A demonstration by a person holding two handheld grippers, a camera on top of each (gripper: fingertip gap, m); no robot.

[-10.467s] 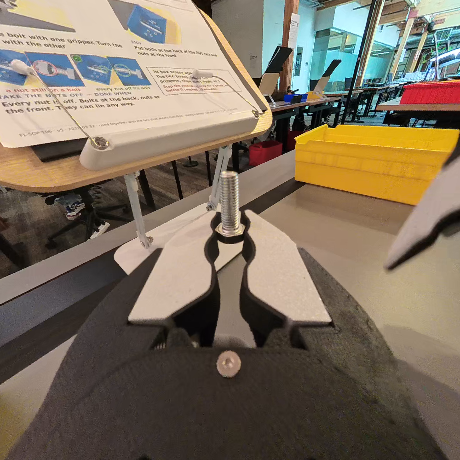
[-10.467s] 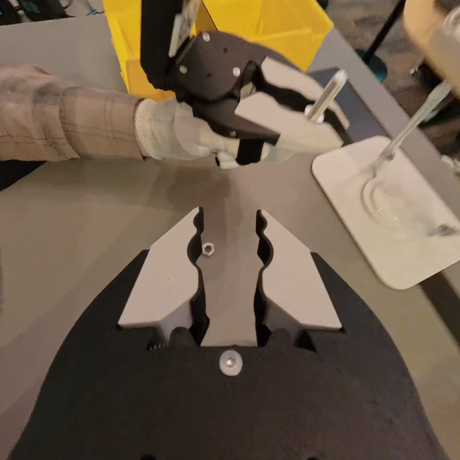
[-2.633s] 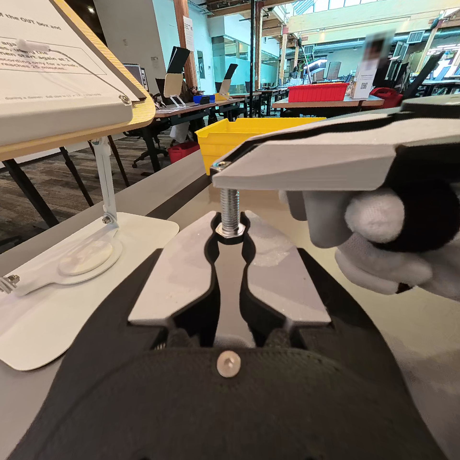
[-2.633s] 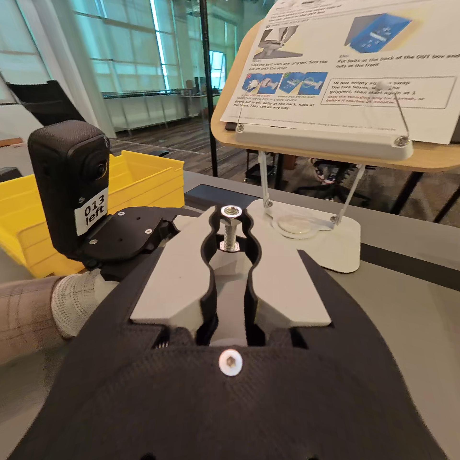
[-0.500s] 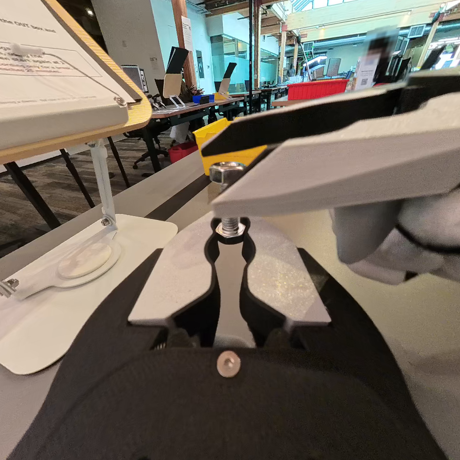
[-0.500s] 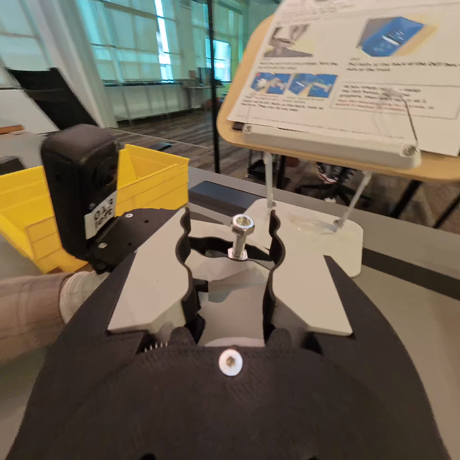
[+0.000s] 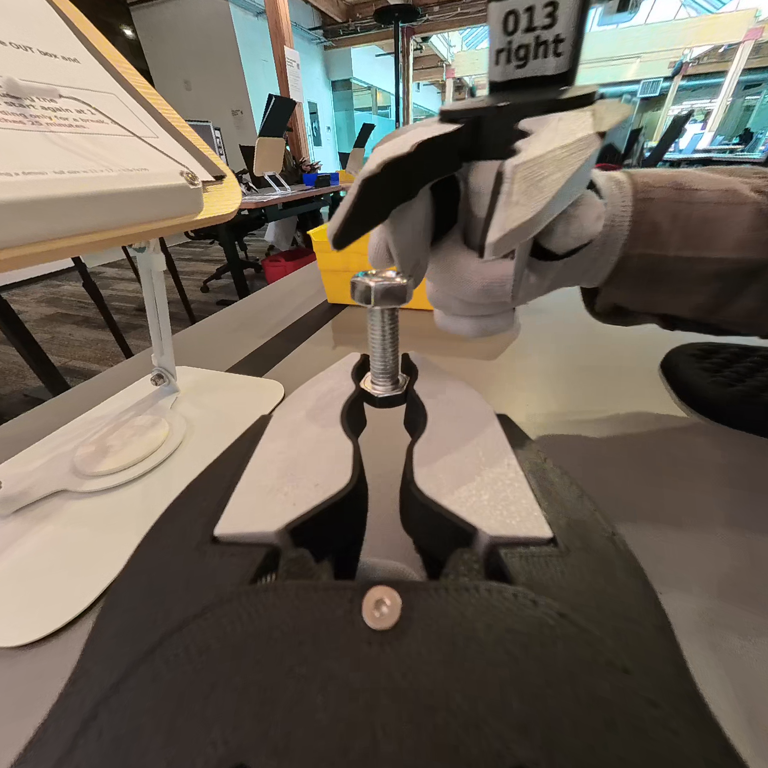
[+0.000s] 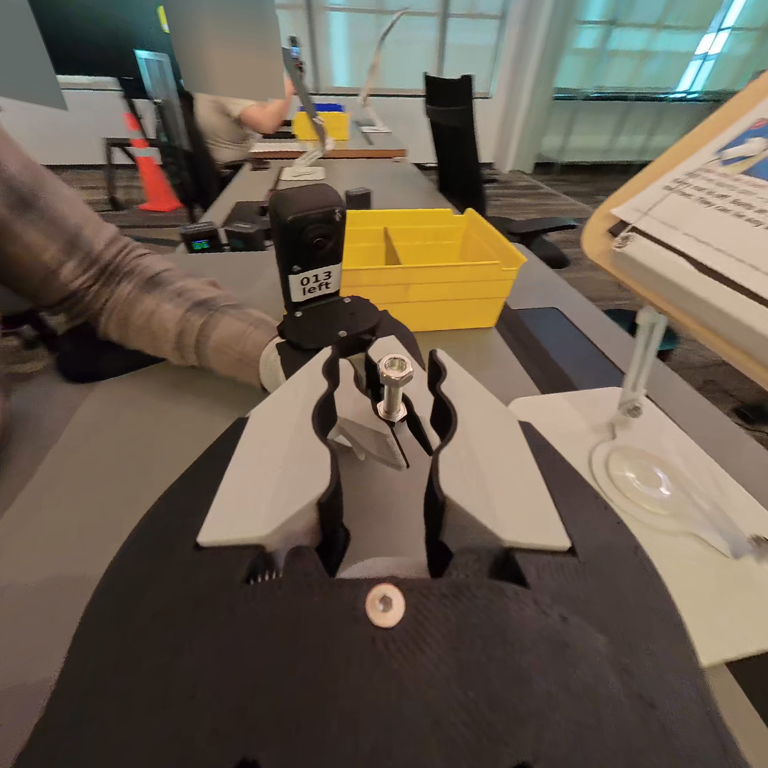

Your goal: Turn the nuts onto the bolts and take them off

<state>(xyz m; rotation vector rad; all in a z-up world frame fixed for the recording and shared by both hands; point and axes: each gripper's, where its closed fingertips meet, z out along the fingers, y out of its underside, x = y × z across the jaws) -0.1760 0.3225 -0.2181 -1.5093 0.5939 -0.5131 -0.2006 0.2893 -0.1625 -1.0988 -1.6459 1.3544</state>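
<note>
The grey table (image 8: 124, 436) took up most of both views, with a yellow divided bin (image 8: 432, 282) at the far side and a white document stand base (image 7: 124, 436) holding up a slanted instruction board (image 7: 104, 166) off to one edge.

The left gripper (image 7: 384, 392) sat low over the table, pinched tight around the bottom end of a steel bolt (image 7: 384, 345), so the bolt stood upright with the threaded shank sticking up out of the notch between the fingers. The right gripper (image 8: 380, 399) was spread wide and not touching anything. In its own view the bolt sat between its fingers with clear gaps on both sides, and from the left wrist view it hung above and a bit behind the bolt top, in a white-gloved hand (image 7: 478, 266).

A hex nut (image 7: 381, 289) was perched right at the top of the threads, barely started by the look of it. Another hex piece (image 7: 384, 384) sat down at the left gripper's notch; couldn't tell if that was the bolt head or a second nut.

Handling-wise, I'd guess it's all small, rigid, smooth steel, light but slippery. Grab the nut flat-to-flat across the hex, not on the corners, or it'll probably skate out.
</note>
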